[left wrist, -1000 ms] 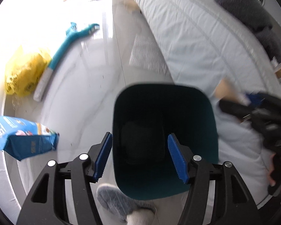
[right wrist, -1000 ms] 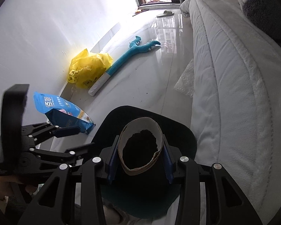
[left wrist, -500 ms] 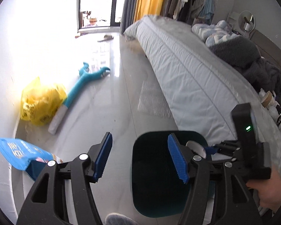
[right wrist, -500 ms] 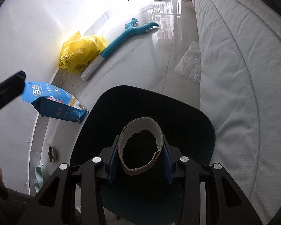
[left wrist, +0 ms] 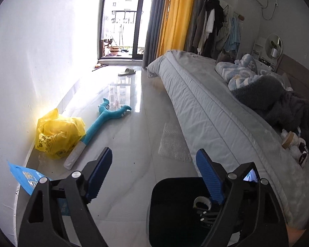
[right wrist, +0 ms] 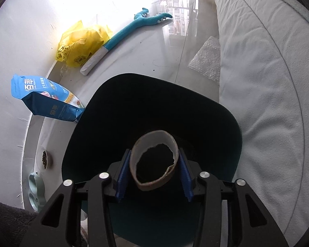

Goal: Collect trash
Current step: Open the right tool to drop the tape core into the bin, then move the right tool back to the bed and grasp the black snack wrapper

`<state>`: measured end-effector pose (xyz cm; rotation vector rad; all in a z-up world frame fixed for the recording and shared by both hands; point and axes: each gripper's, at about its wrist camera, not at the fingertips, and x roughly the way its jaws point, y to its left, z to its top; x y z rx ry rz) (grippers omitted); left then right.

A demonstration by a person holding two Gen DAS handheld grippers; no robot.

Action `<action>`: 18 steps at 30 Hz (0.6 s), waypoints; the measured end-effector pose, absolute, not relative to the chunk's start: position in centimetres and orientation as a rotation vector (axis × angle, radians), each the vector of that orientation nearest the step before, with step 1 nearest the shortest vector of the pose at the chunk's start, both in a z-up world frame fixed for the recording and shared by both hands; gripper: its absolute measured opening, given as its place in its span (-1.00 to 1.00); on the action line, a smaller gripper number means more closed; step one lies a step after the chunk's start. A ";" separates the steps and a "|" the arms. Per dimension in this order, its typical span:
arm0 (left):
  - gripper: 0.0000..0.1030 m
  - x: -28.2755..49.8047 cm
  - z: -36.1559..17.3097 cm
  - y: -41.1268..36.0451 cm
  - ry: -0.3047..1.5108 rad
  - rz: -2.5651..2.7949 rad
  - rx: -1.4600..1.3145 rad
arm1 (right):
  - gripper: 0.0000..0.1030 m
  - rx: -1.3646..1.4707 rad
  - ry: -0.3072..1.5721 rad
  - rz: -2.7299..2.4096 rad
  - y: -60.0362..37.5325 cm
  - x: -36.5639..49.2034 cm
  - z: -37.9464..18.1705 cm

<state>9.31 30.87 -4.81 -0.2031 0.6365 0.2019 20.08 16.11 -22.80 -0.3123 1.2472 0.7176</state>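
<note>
A brown cardboard ring (right wrist: 154,136) sits between the blue pads of my right gripper (right wrist: 153,152), right over the mouth of the dark teal bin (right wrist: 113,113). The right jaws are opening, and the pads still touch the ring's sides. In the left wrist view the ring (left wrist: 201,201) and the right gripper (left wrist: 206,210) show above the bin (left wrist: 171,205). My left gripper (left wrist: 154,150) hangs above the floor to the left of the bin. Its jaws are opening wide with nothing between them.
Along the wall lie a yellow plastic bag (left wrist: 57,138), a blue food pouch (right wrist: 45,96) and a teal plush toy (left wrist: 107,119). A bubble wrap sheet (left wrist: 173,144) lies beside the grey bed (left wrist: 216,119). Pet bowls (right wrist: 39,177) stand by the wall. A tape roll (left wrist: 288,140) rests on the bed.
The left gripper rose and tilted up from the bin toward the room, and its jaws spread wider. The right gripper sank closer to the bin mouth with the ring.
</note>
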 end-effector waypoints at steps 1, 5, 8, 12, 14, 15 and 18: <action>0.70 9.3 -4.4 30.7 0.622 0.199 -0.204 | 0.14 -0.313 1.241 0.721 16.2 19.9 -22.6; 0.79 9.1 -3.3 29.8 0.585 0.191 -0.172 | 0.22 -0.309 1.211 0.744 16.3 19.5 -21.2; 0.80 9.3 -2.9 29.3 0.570 0.180 -0.172 | 0.27 -0.303 1.182 0.756 16.2 19.3 -19.9; 0.82 9.5 -2.4 28.8 0.565 0.163 -0.202 | 0.33 -0.284 1.143 0.775 15.5 19.1 -18.2; 0.83 9.8 -2.1 28.4 0.557 0.161 -0.205 | 0.35 -0.263 1.120 0.788 14.9 19.1 -17.2; 0.83 9.8 -2.0 28.2 0.554 0.160 -0.205 | 0.37 -0.254 1.105 0.794 14.6 19.0 -16.6; 0.85 10.1 -1.6 27.3 0.550 0.155 -0.192 | 0.38 -0.232 1.061 0.810 13.6 19.0 -14.9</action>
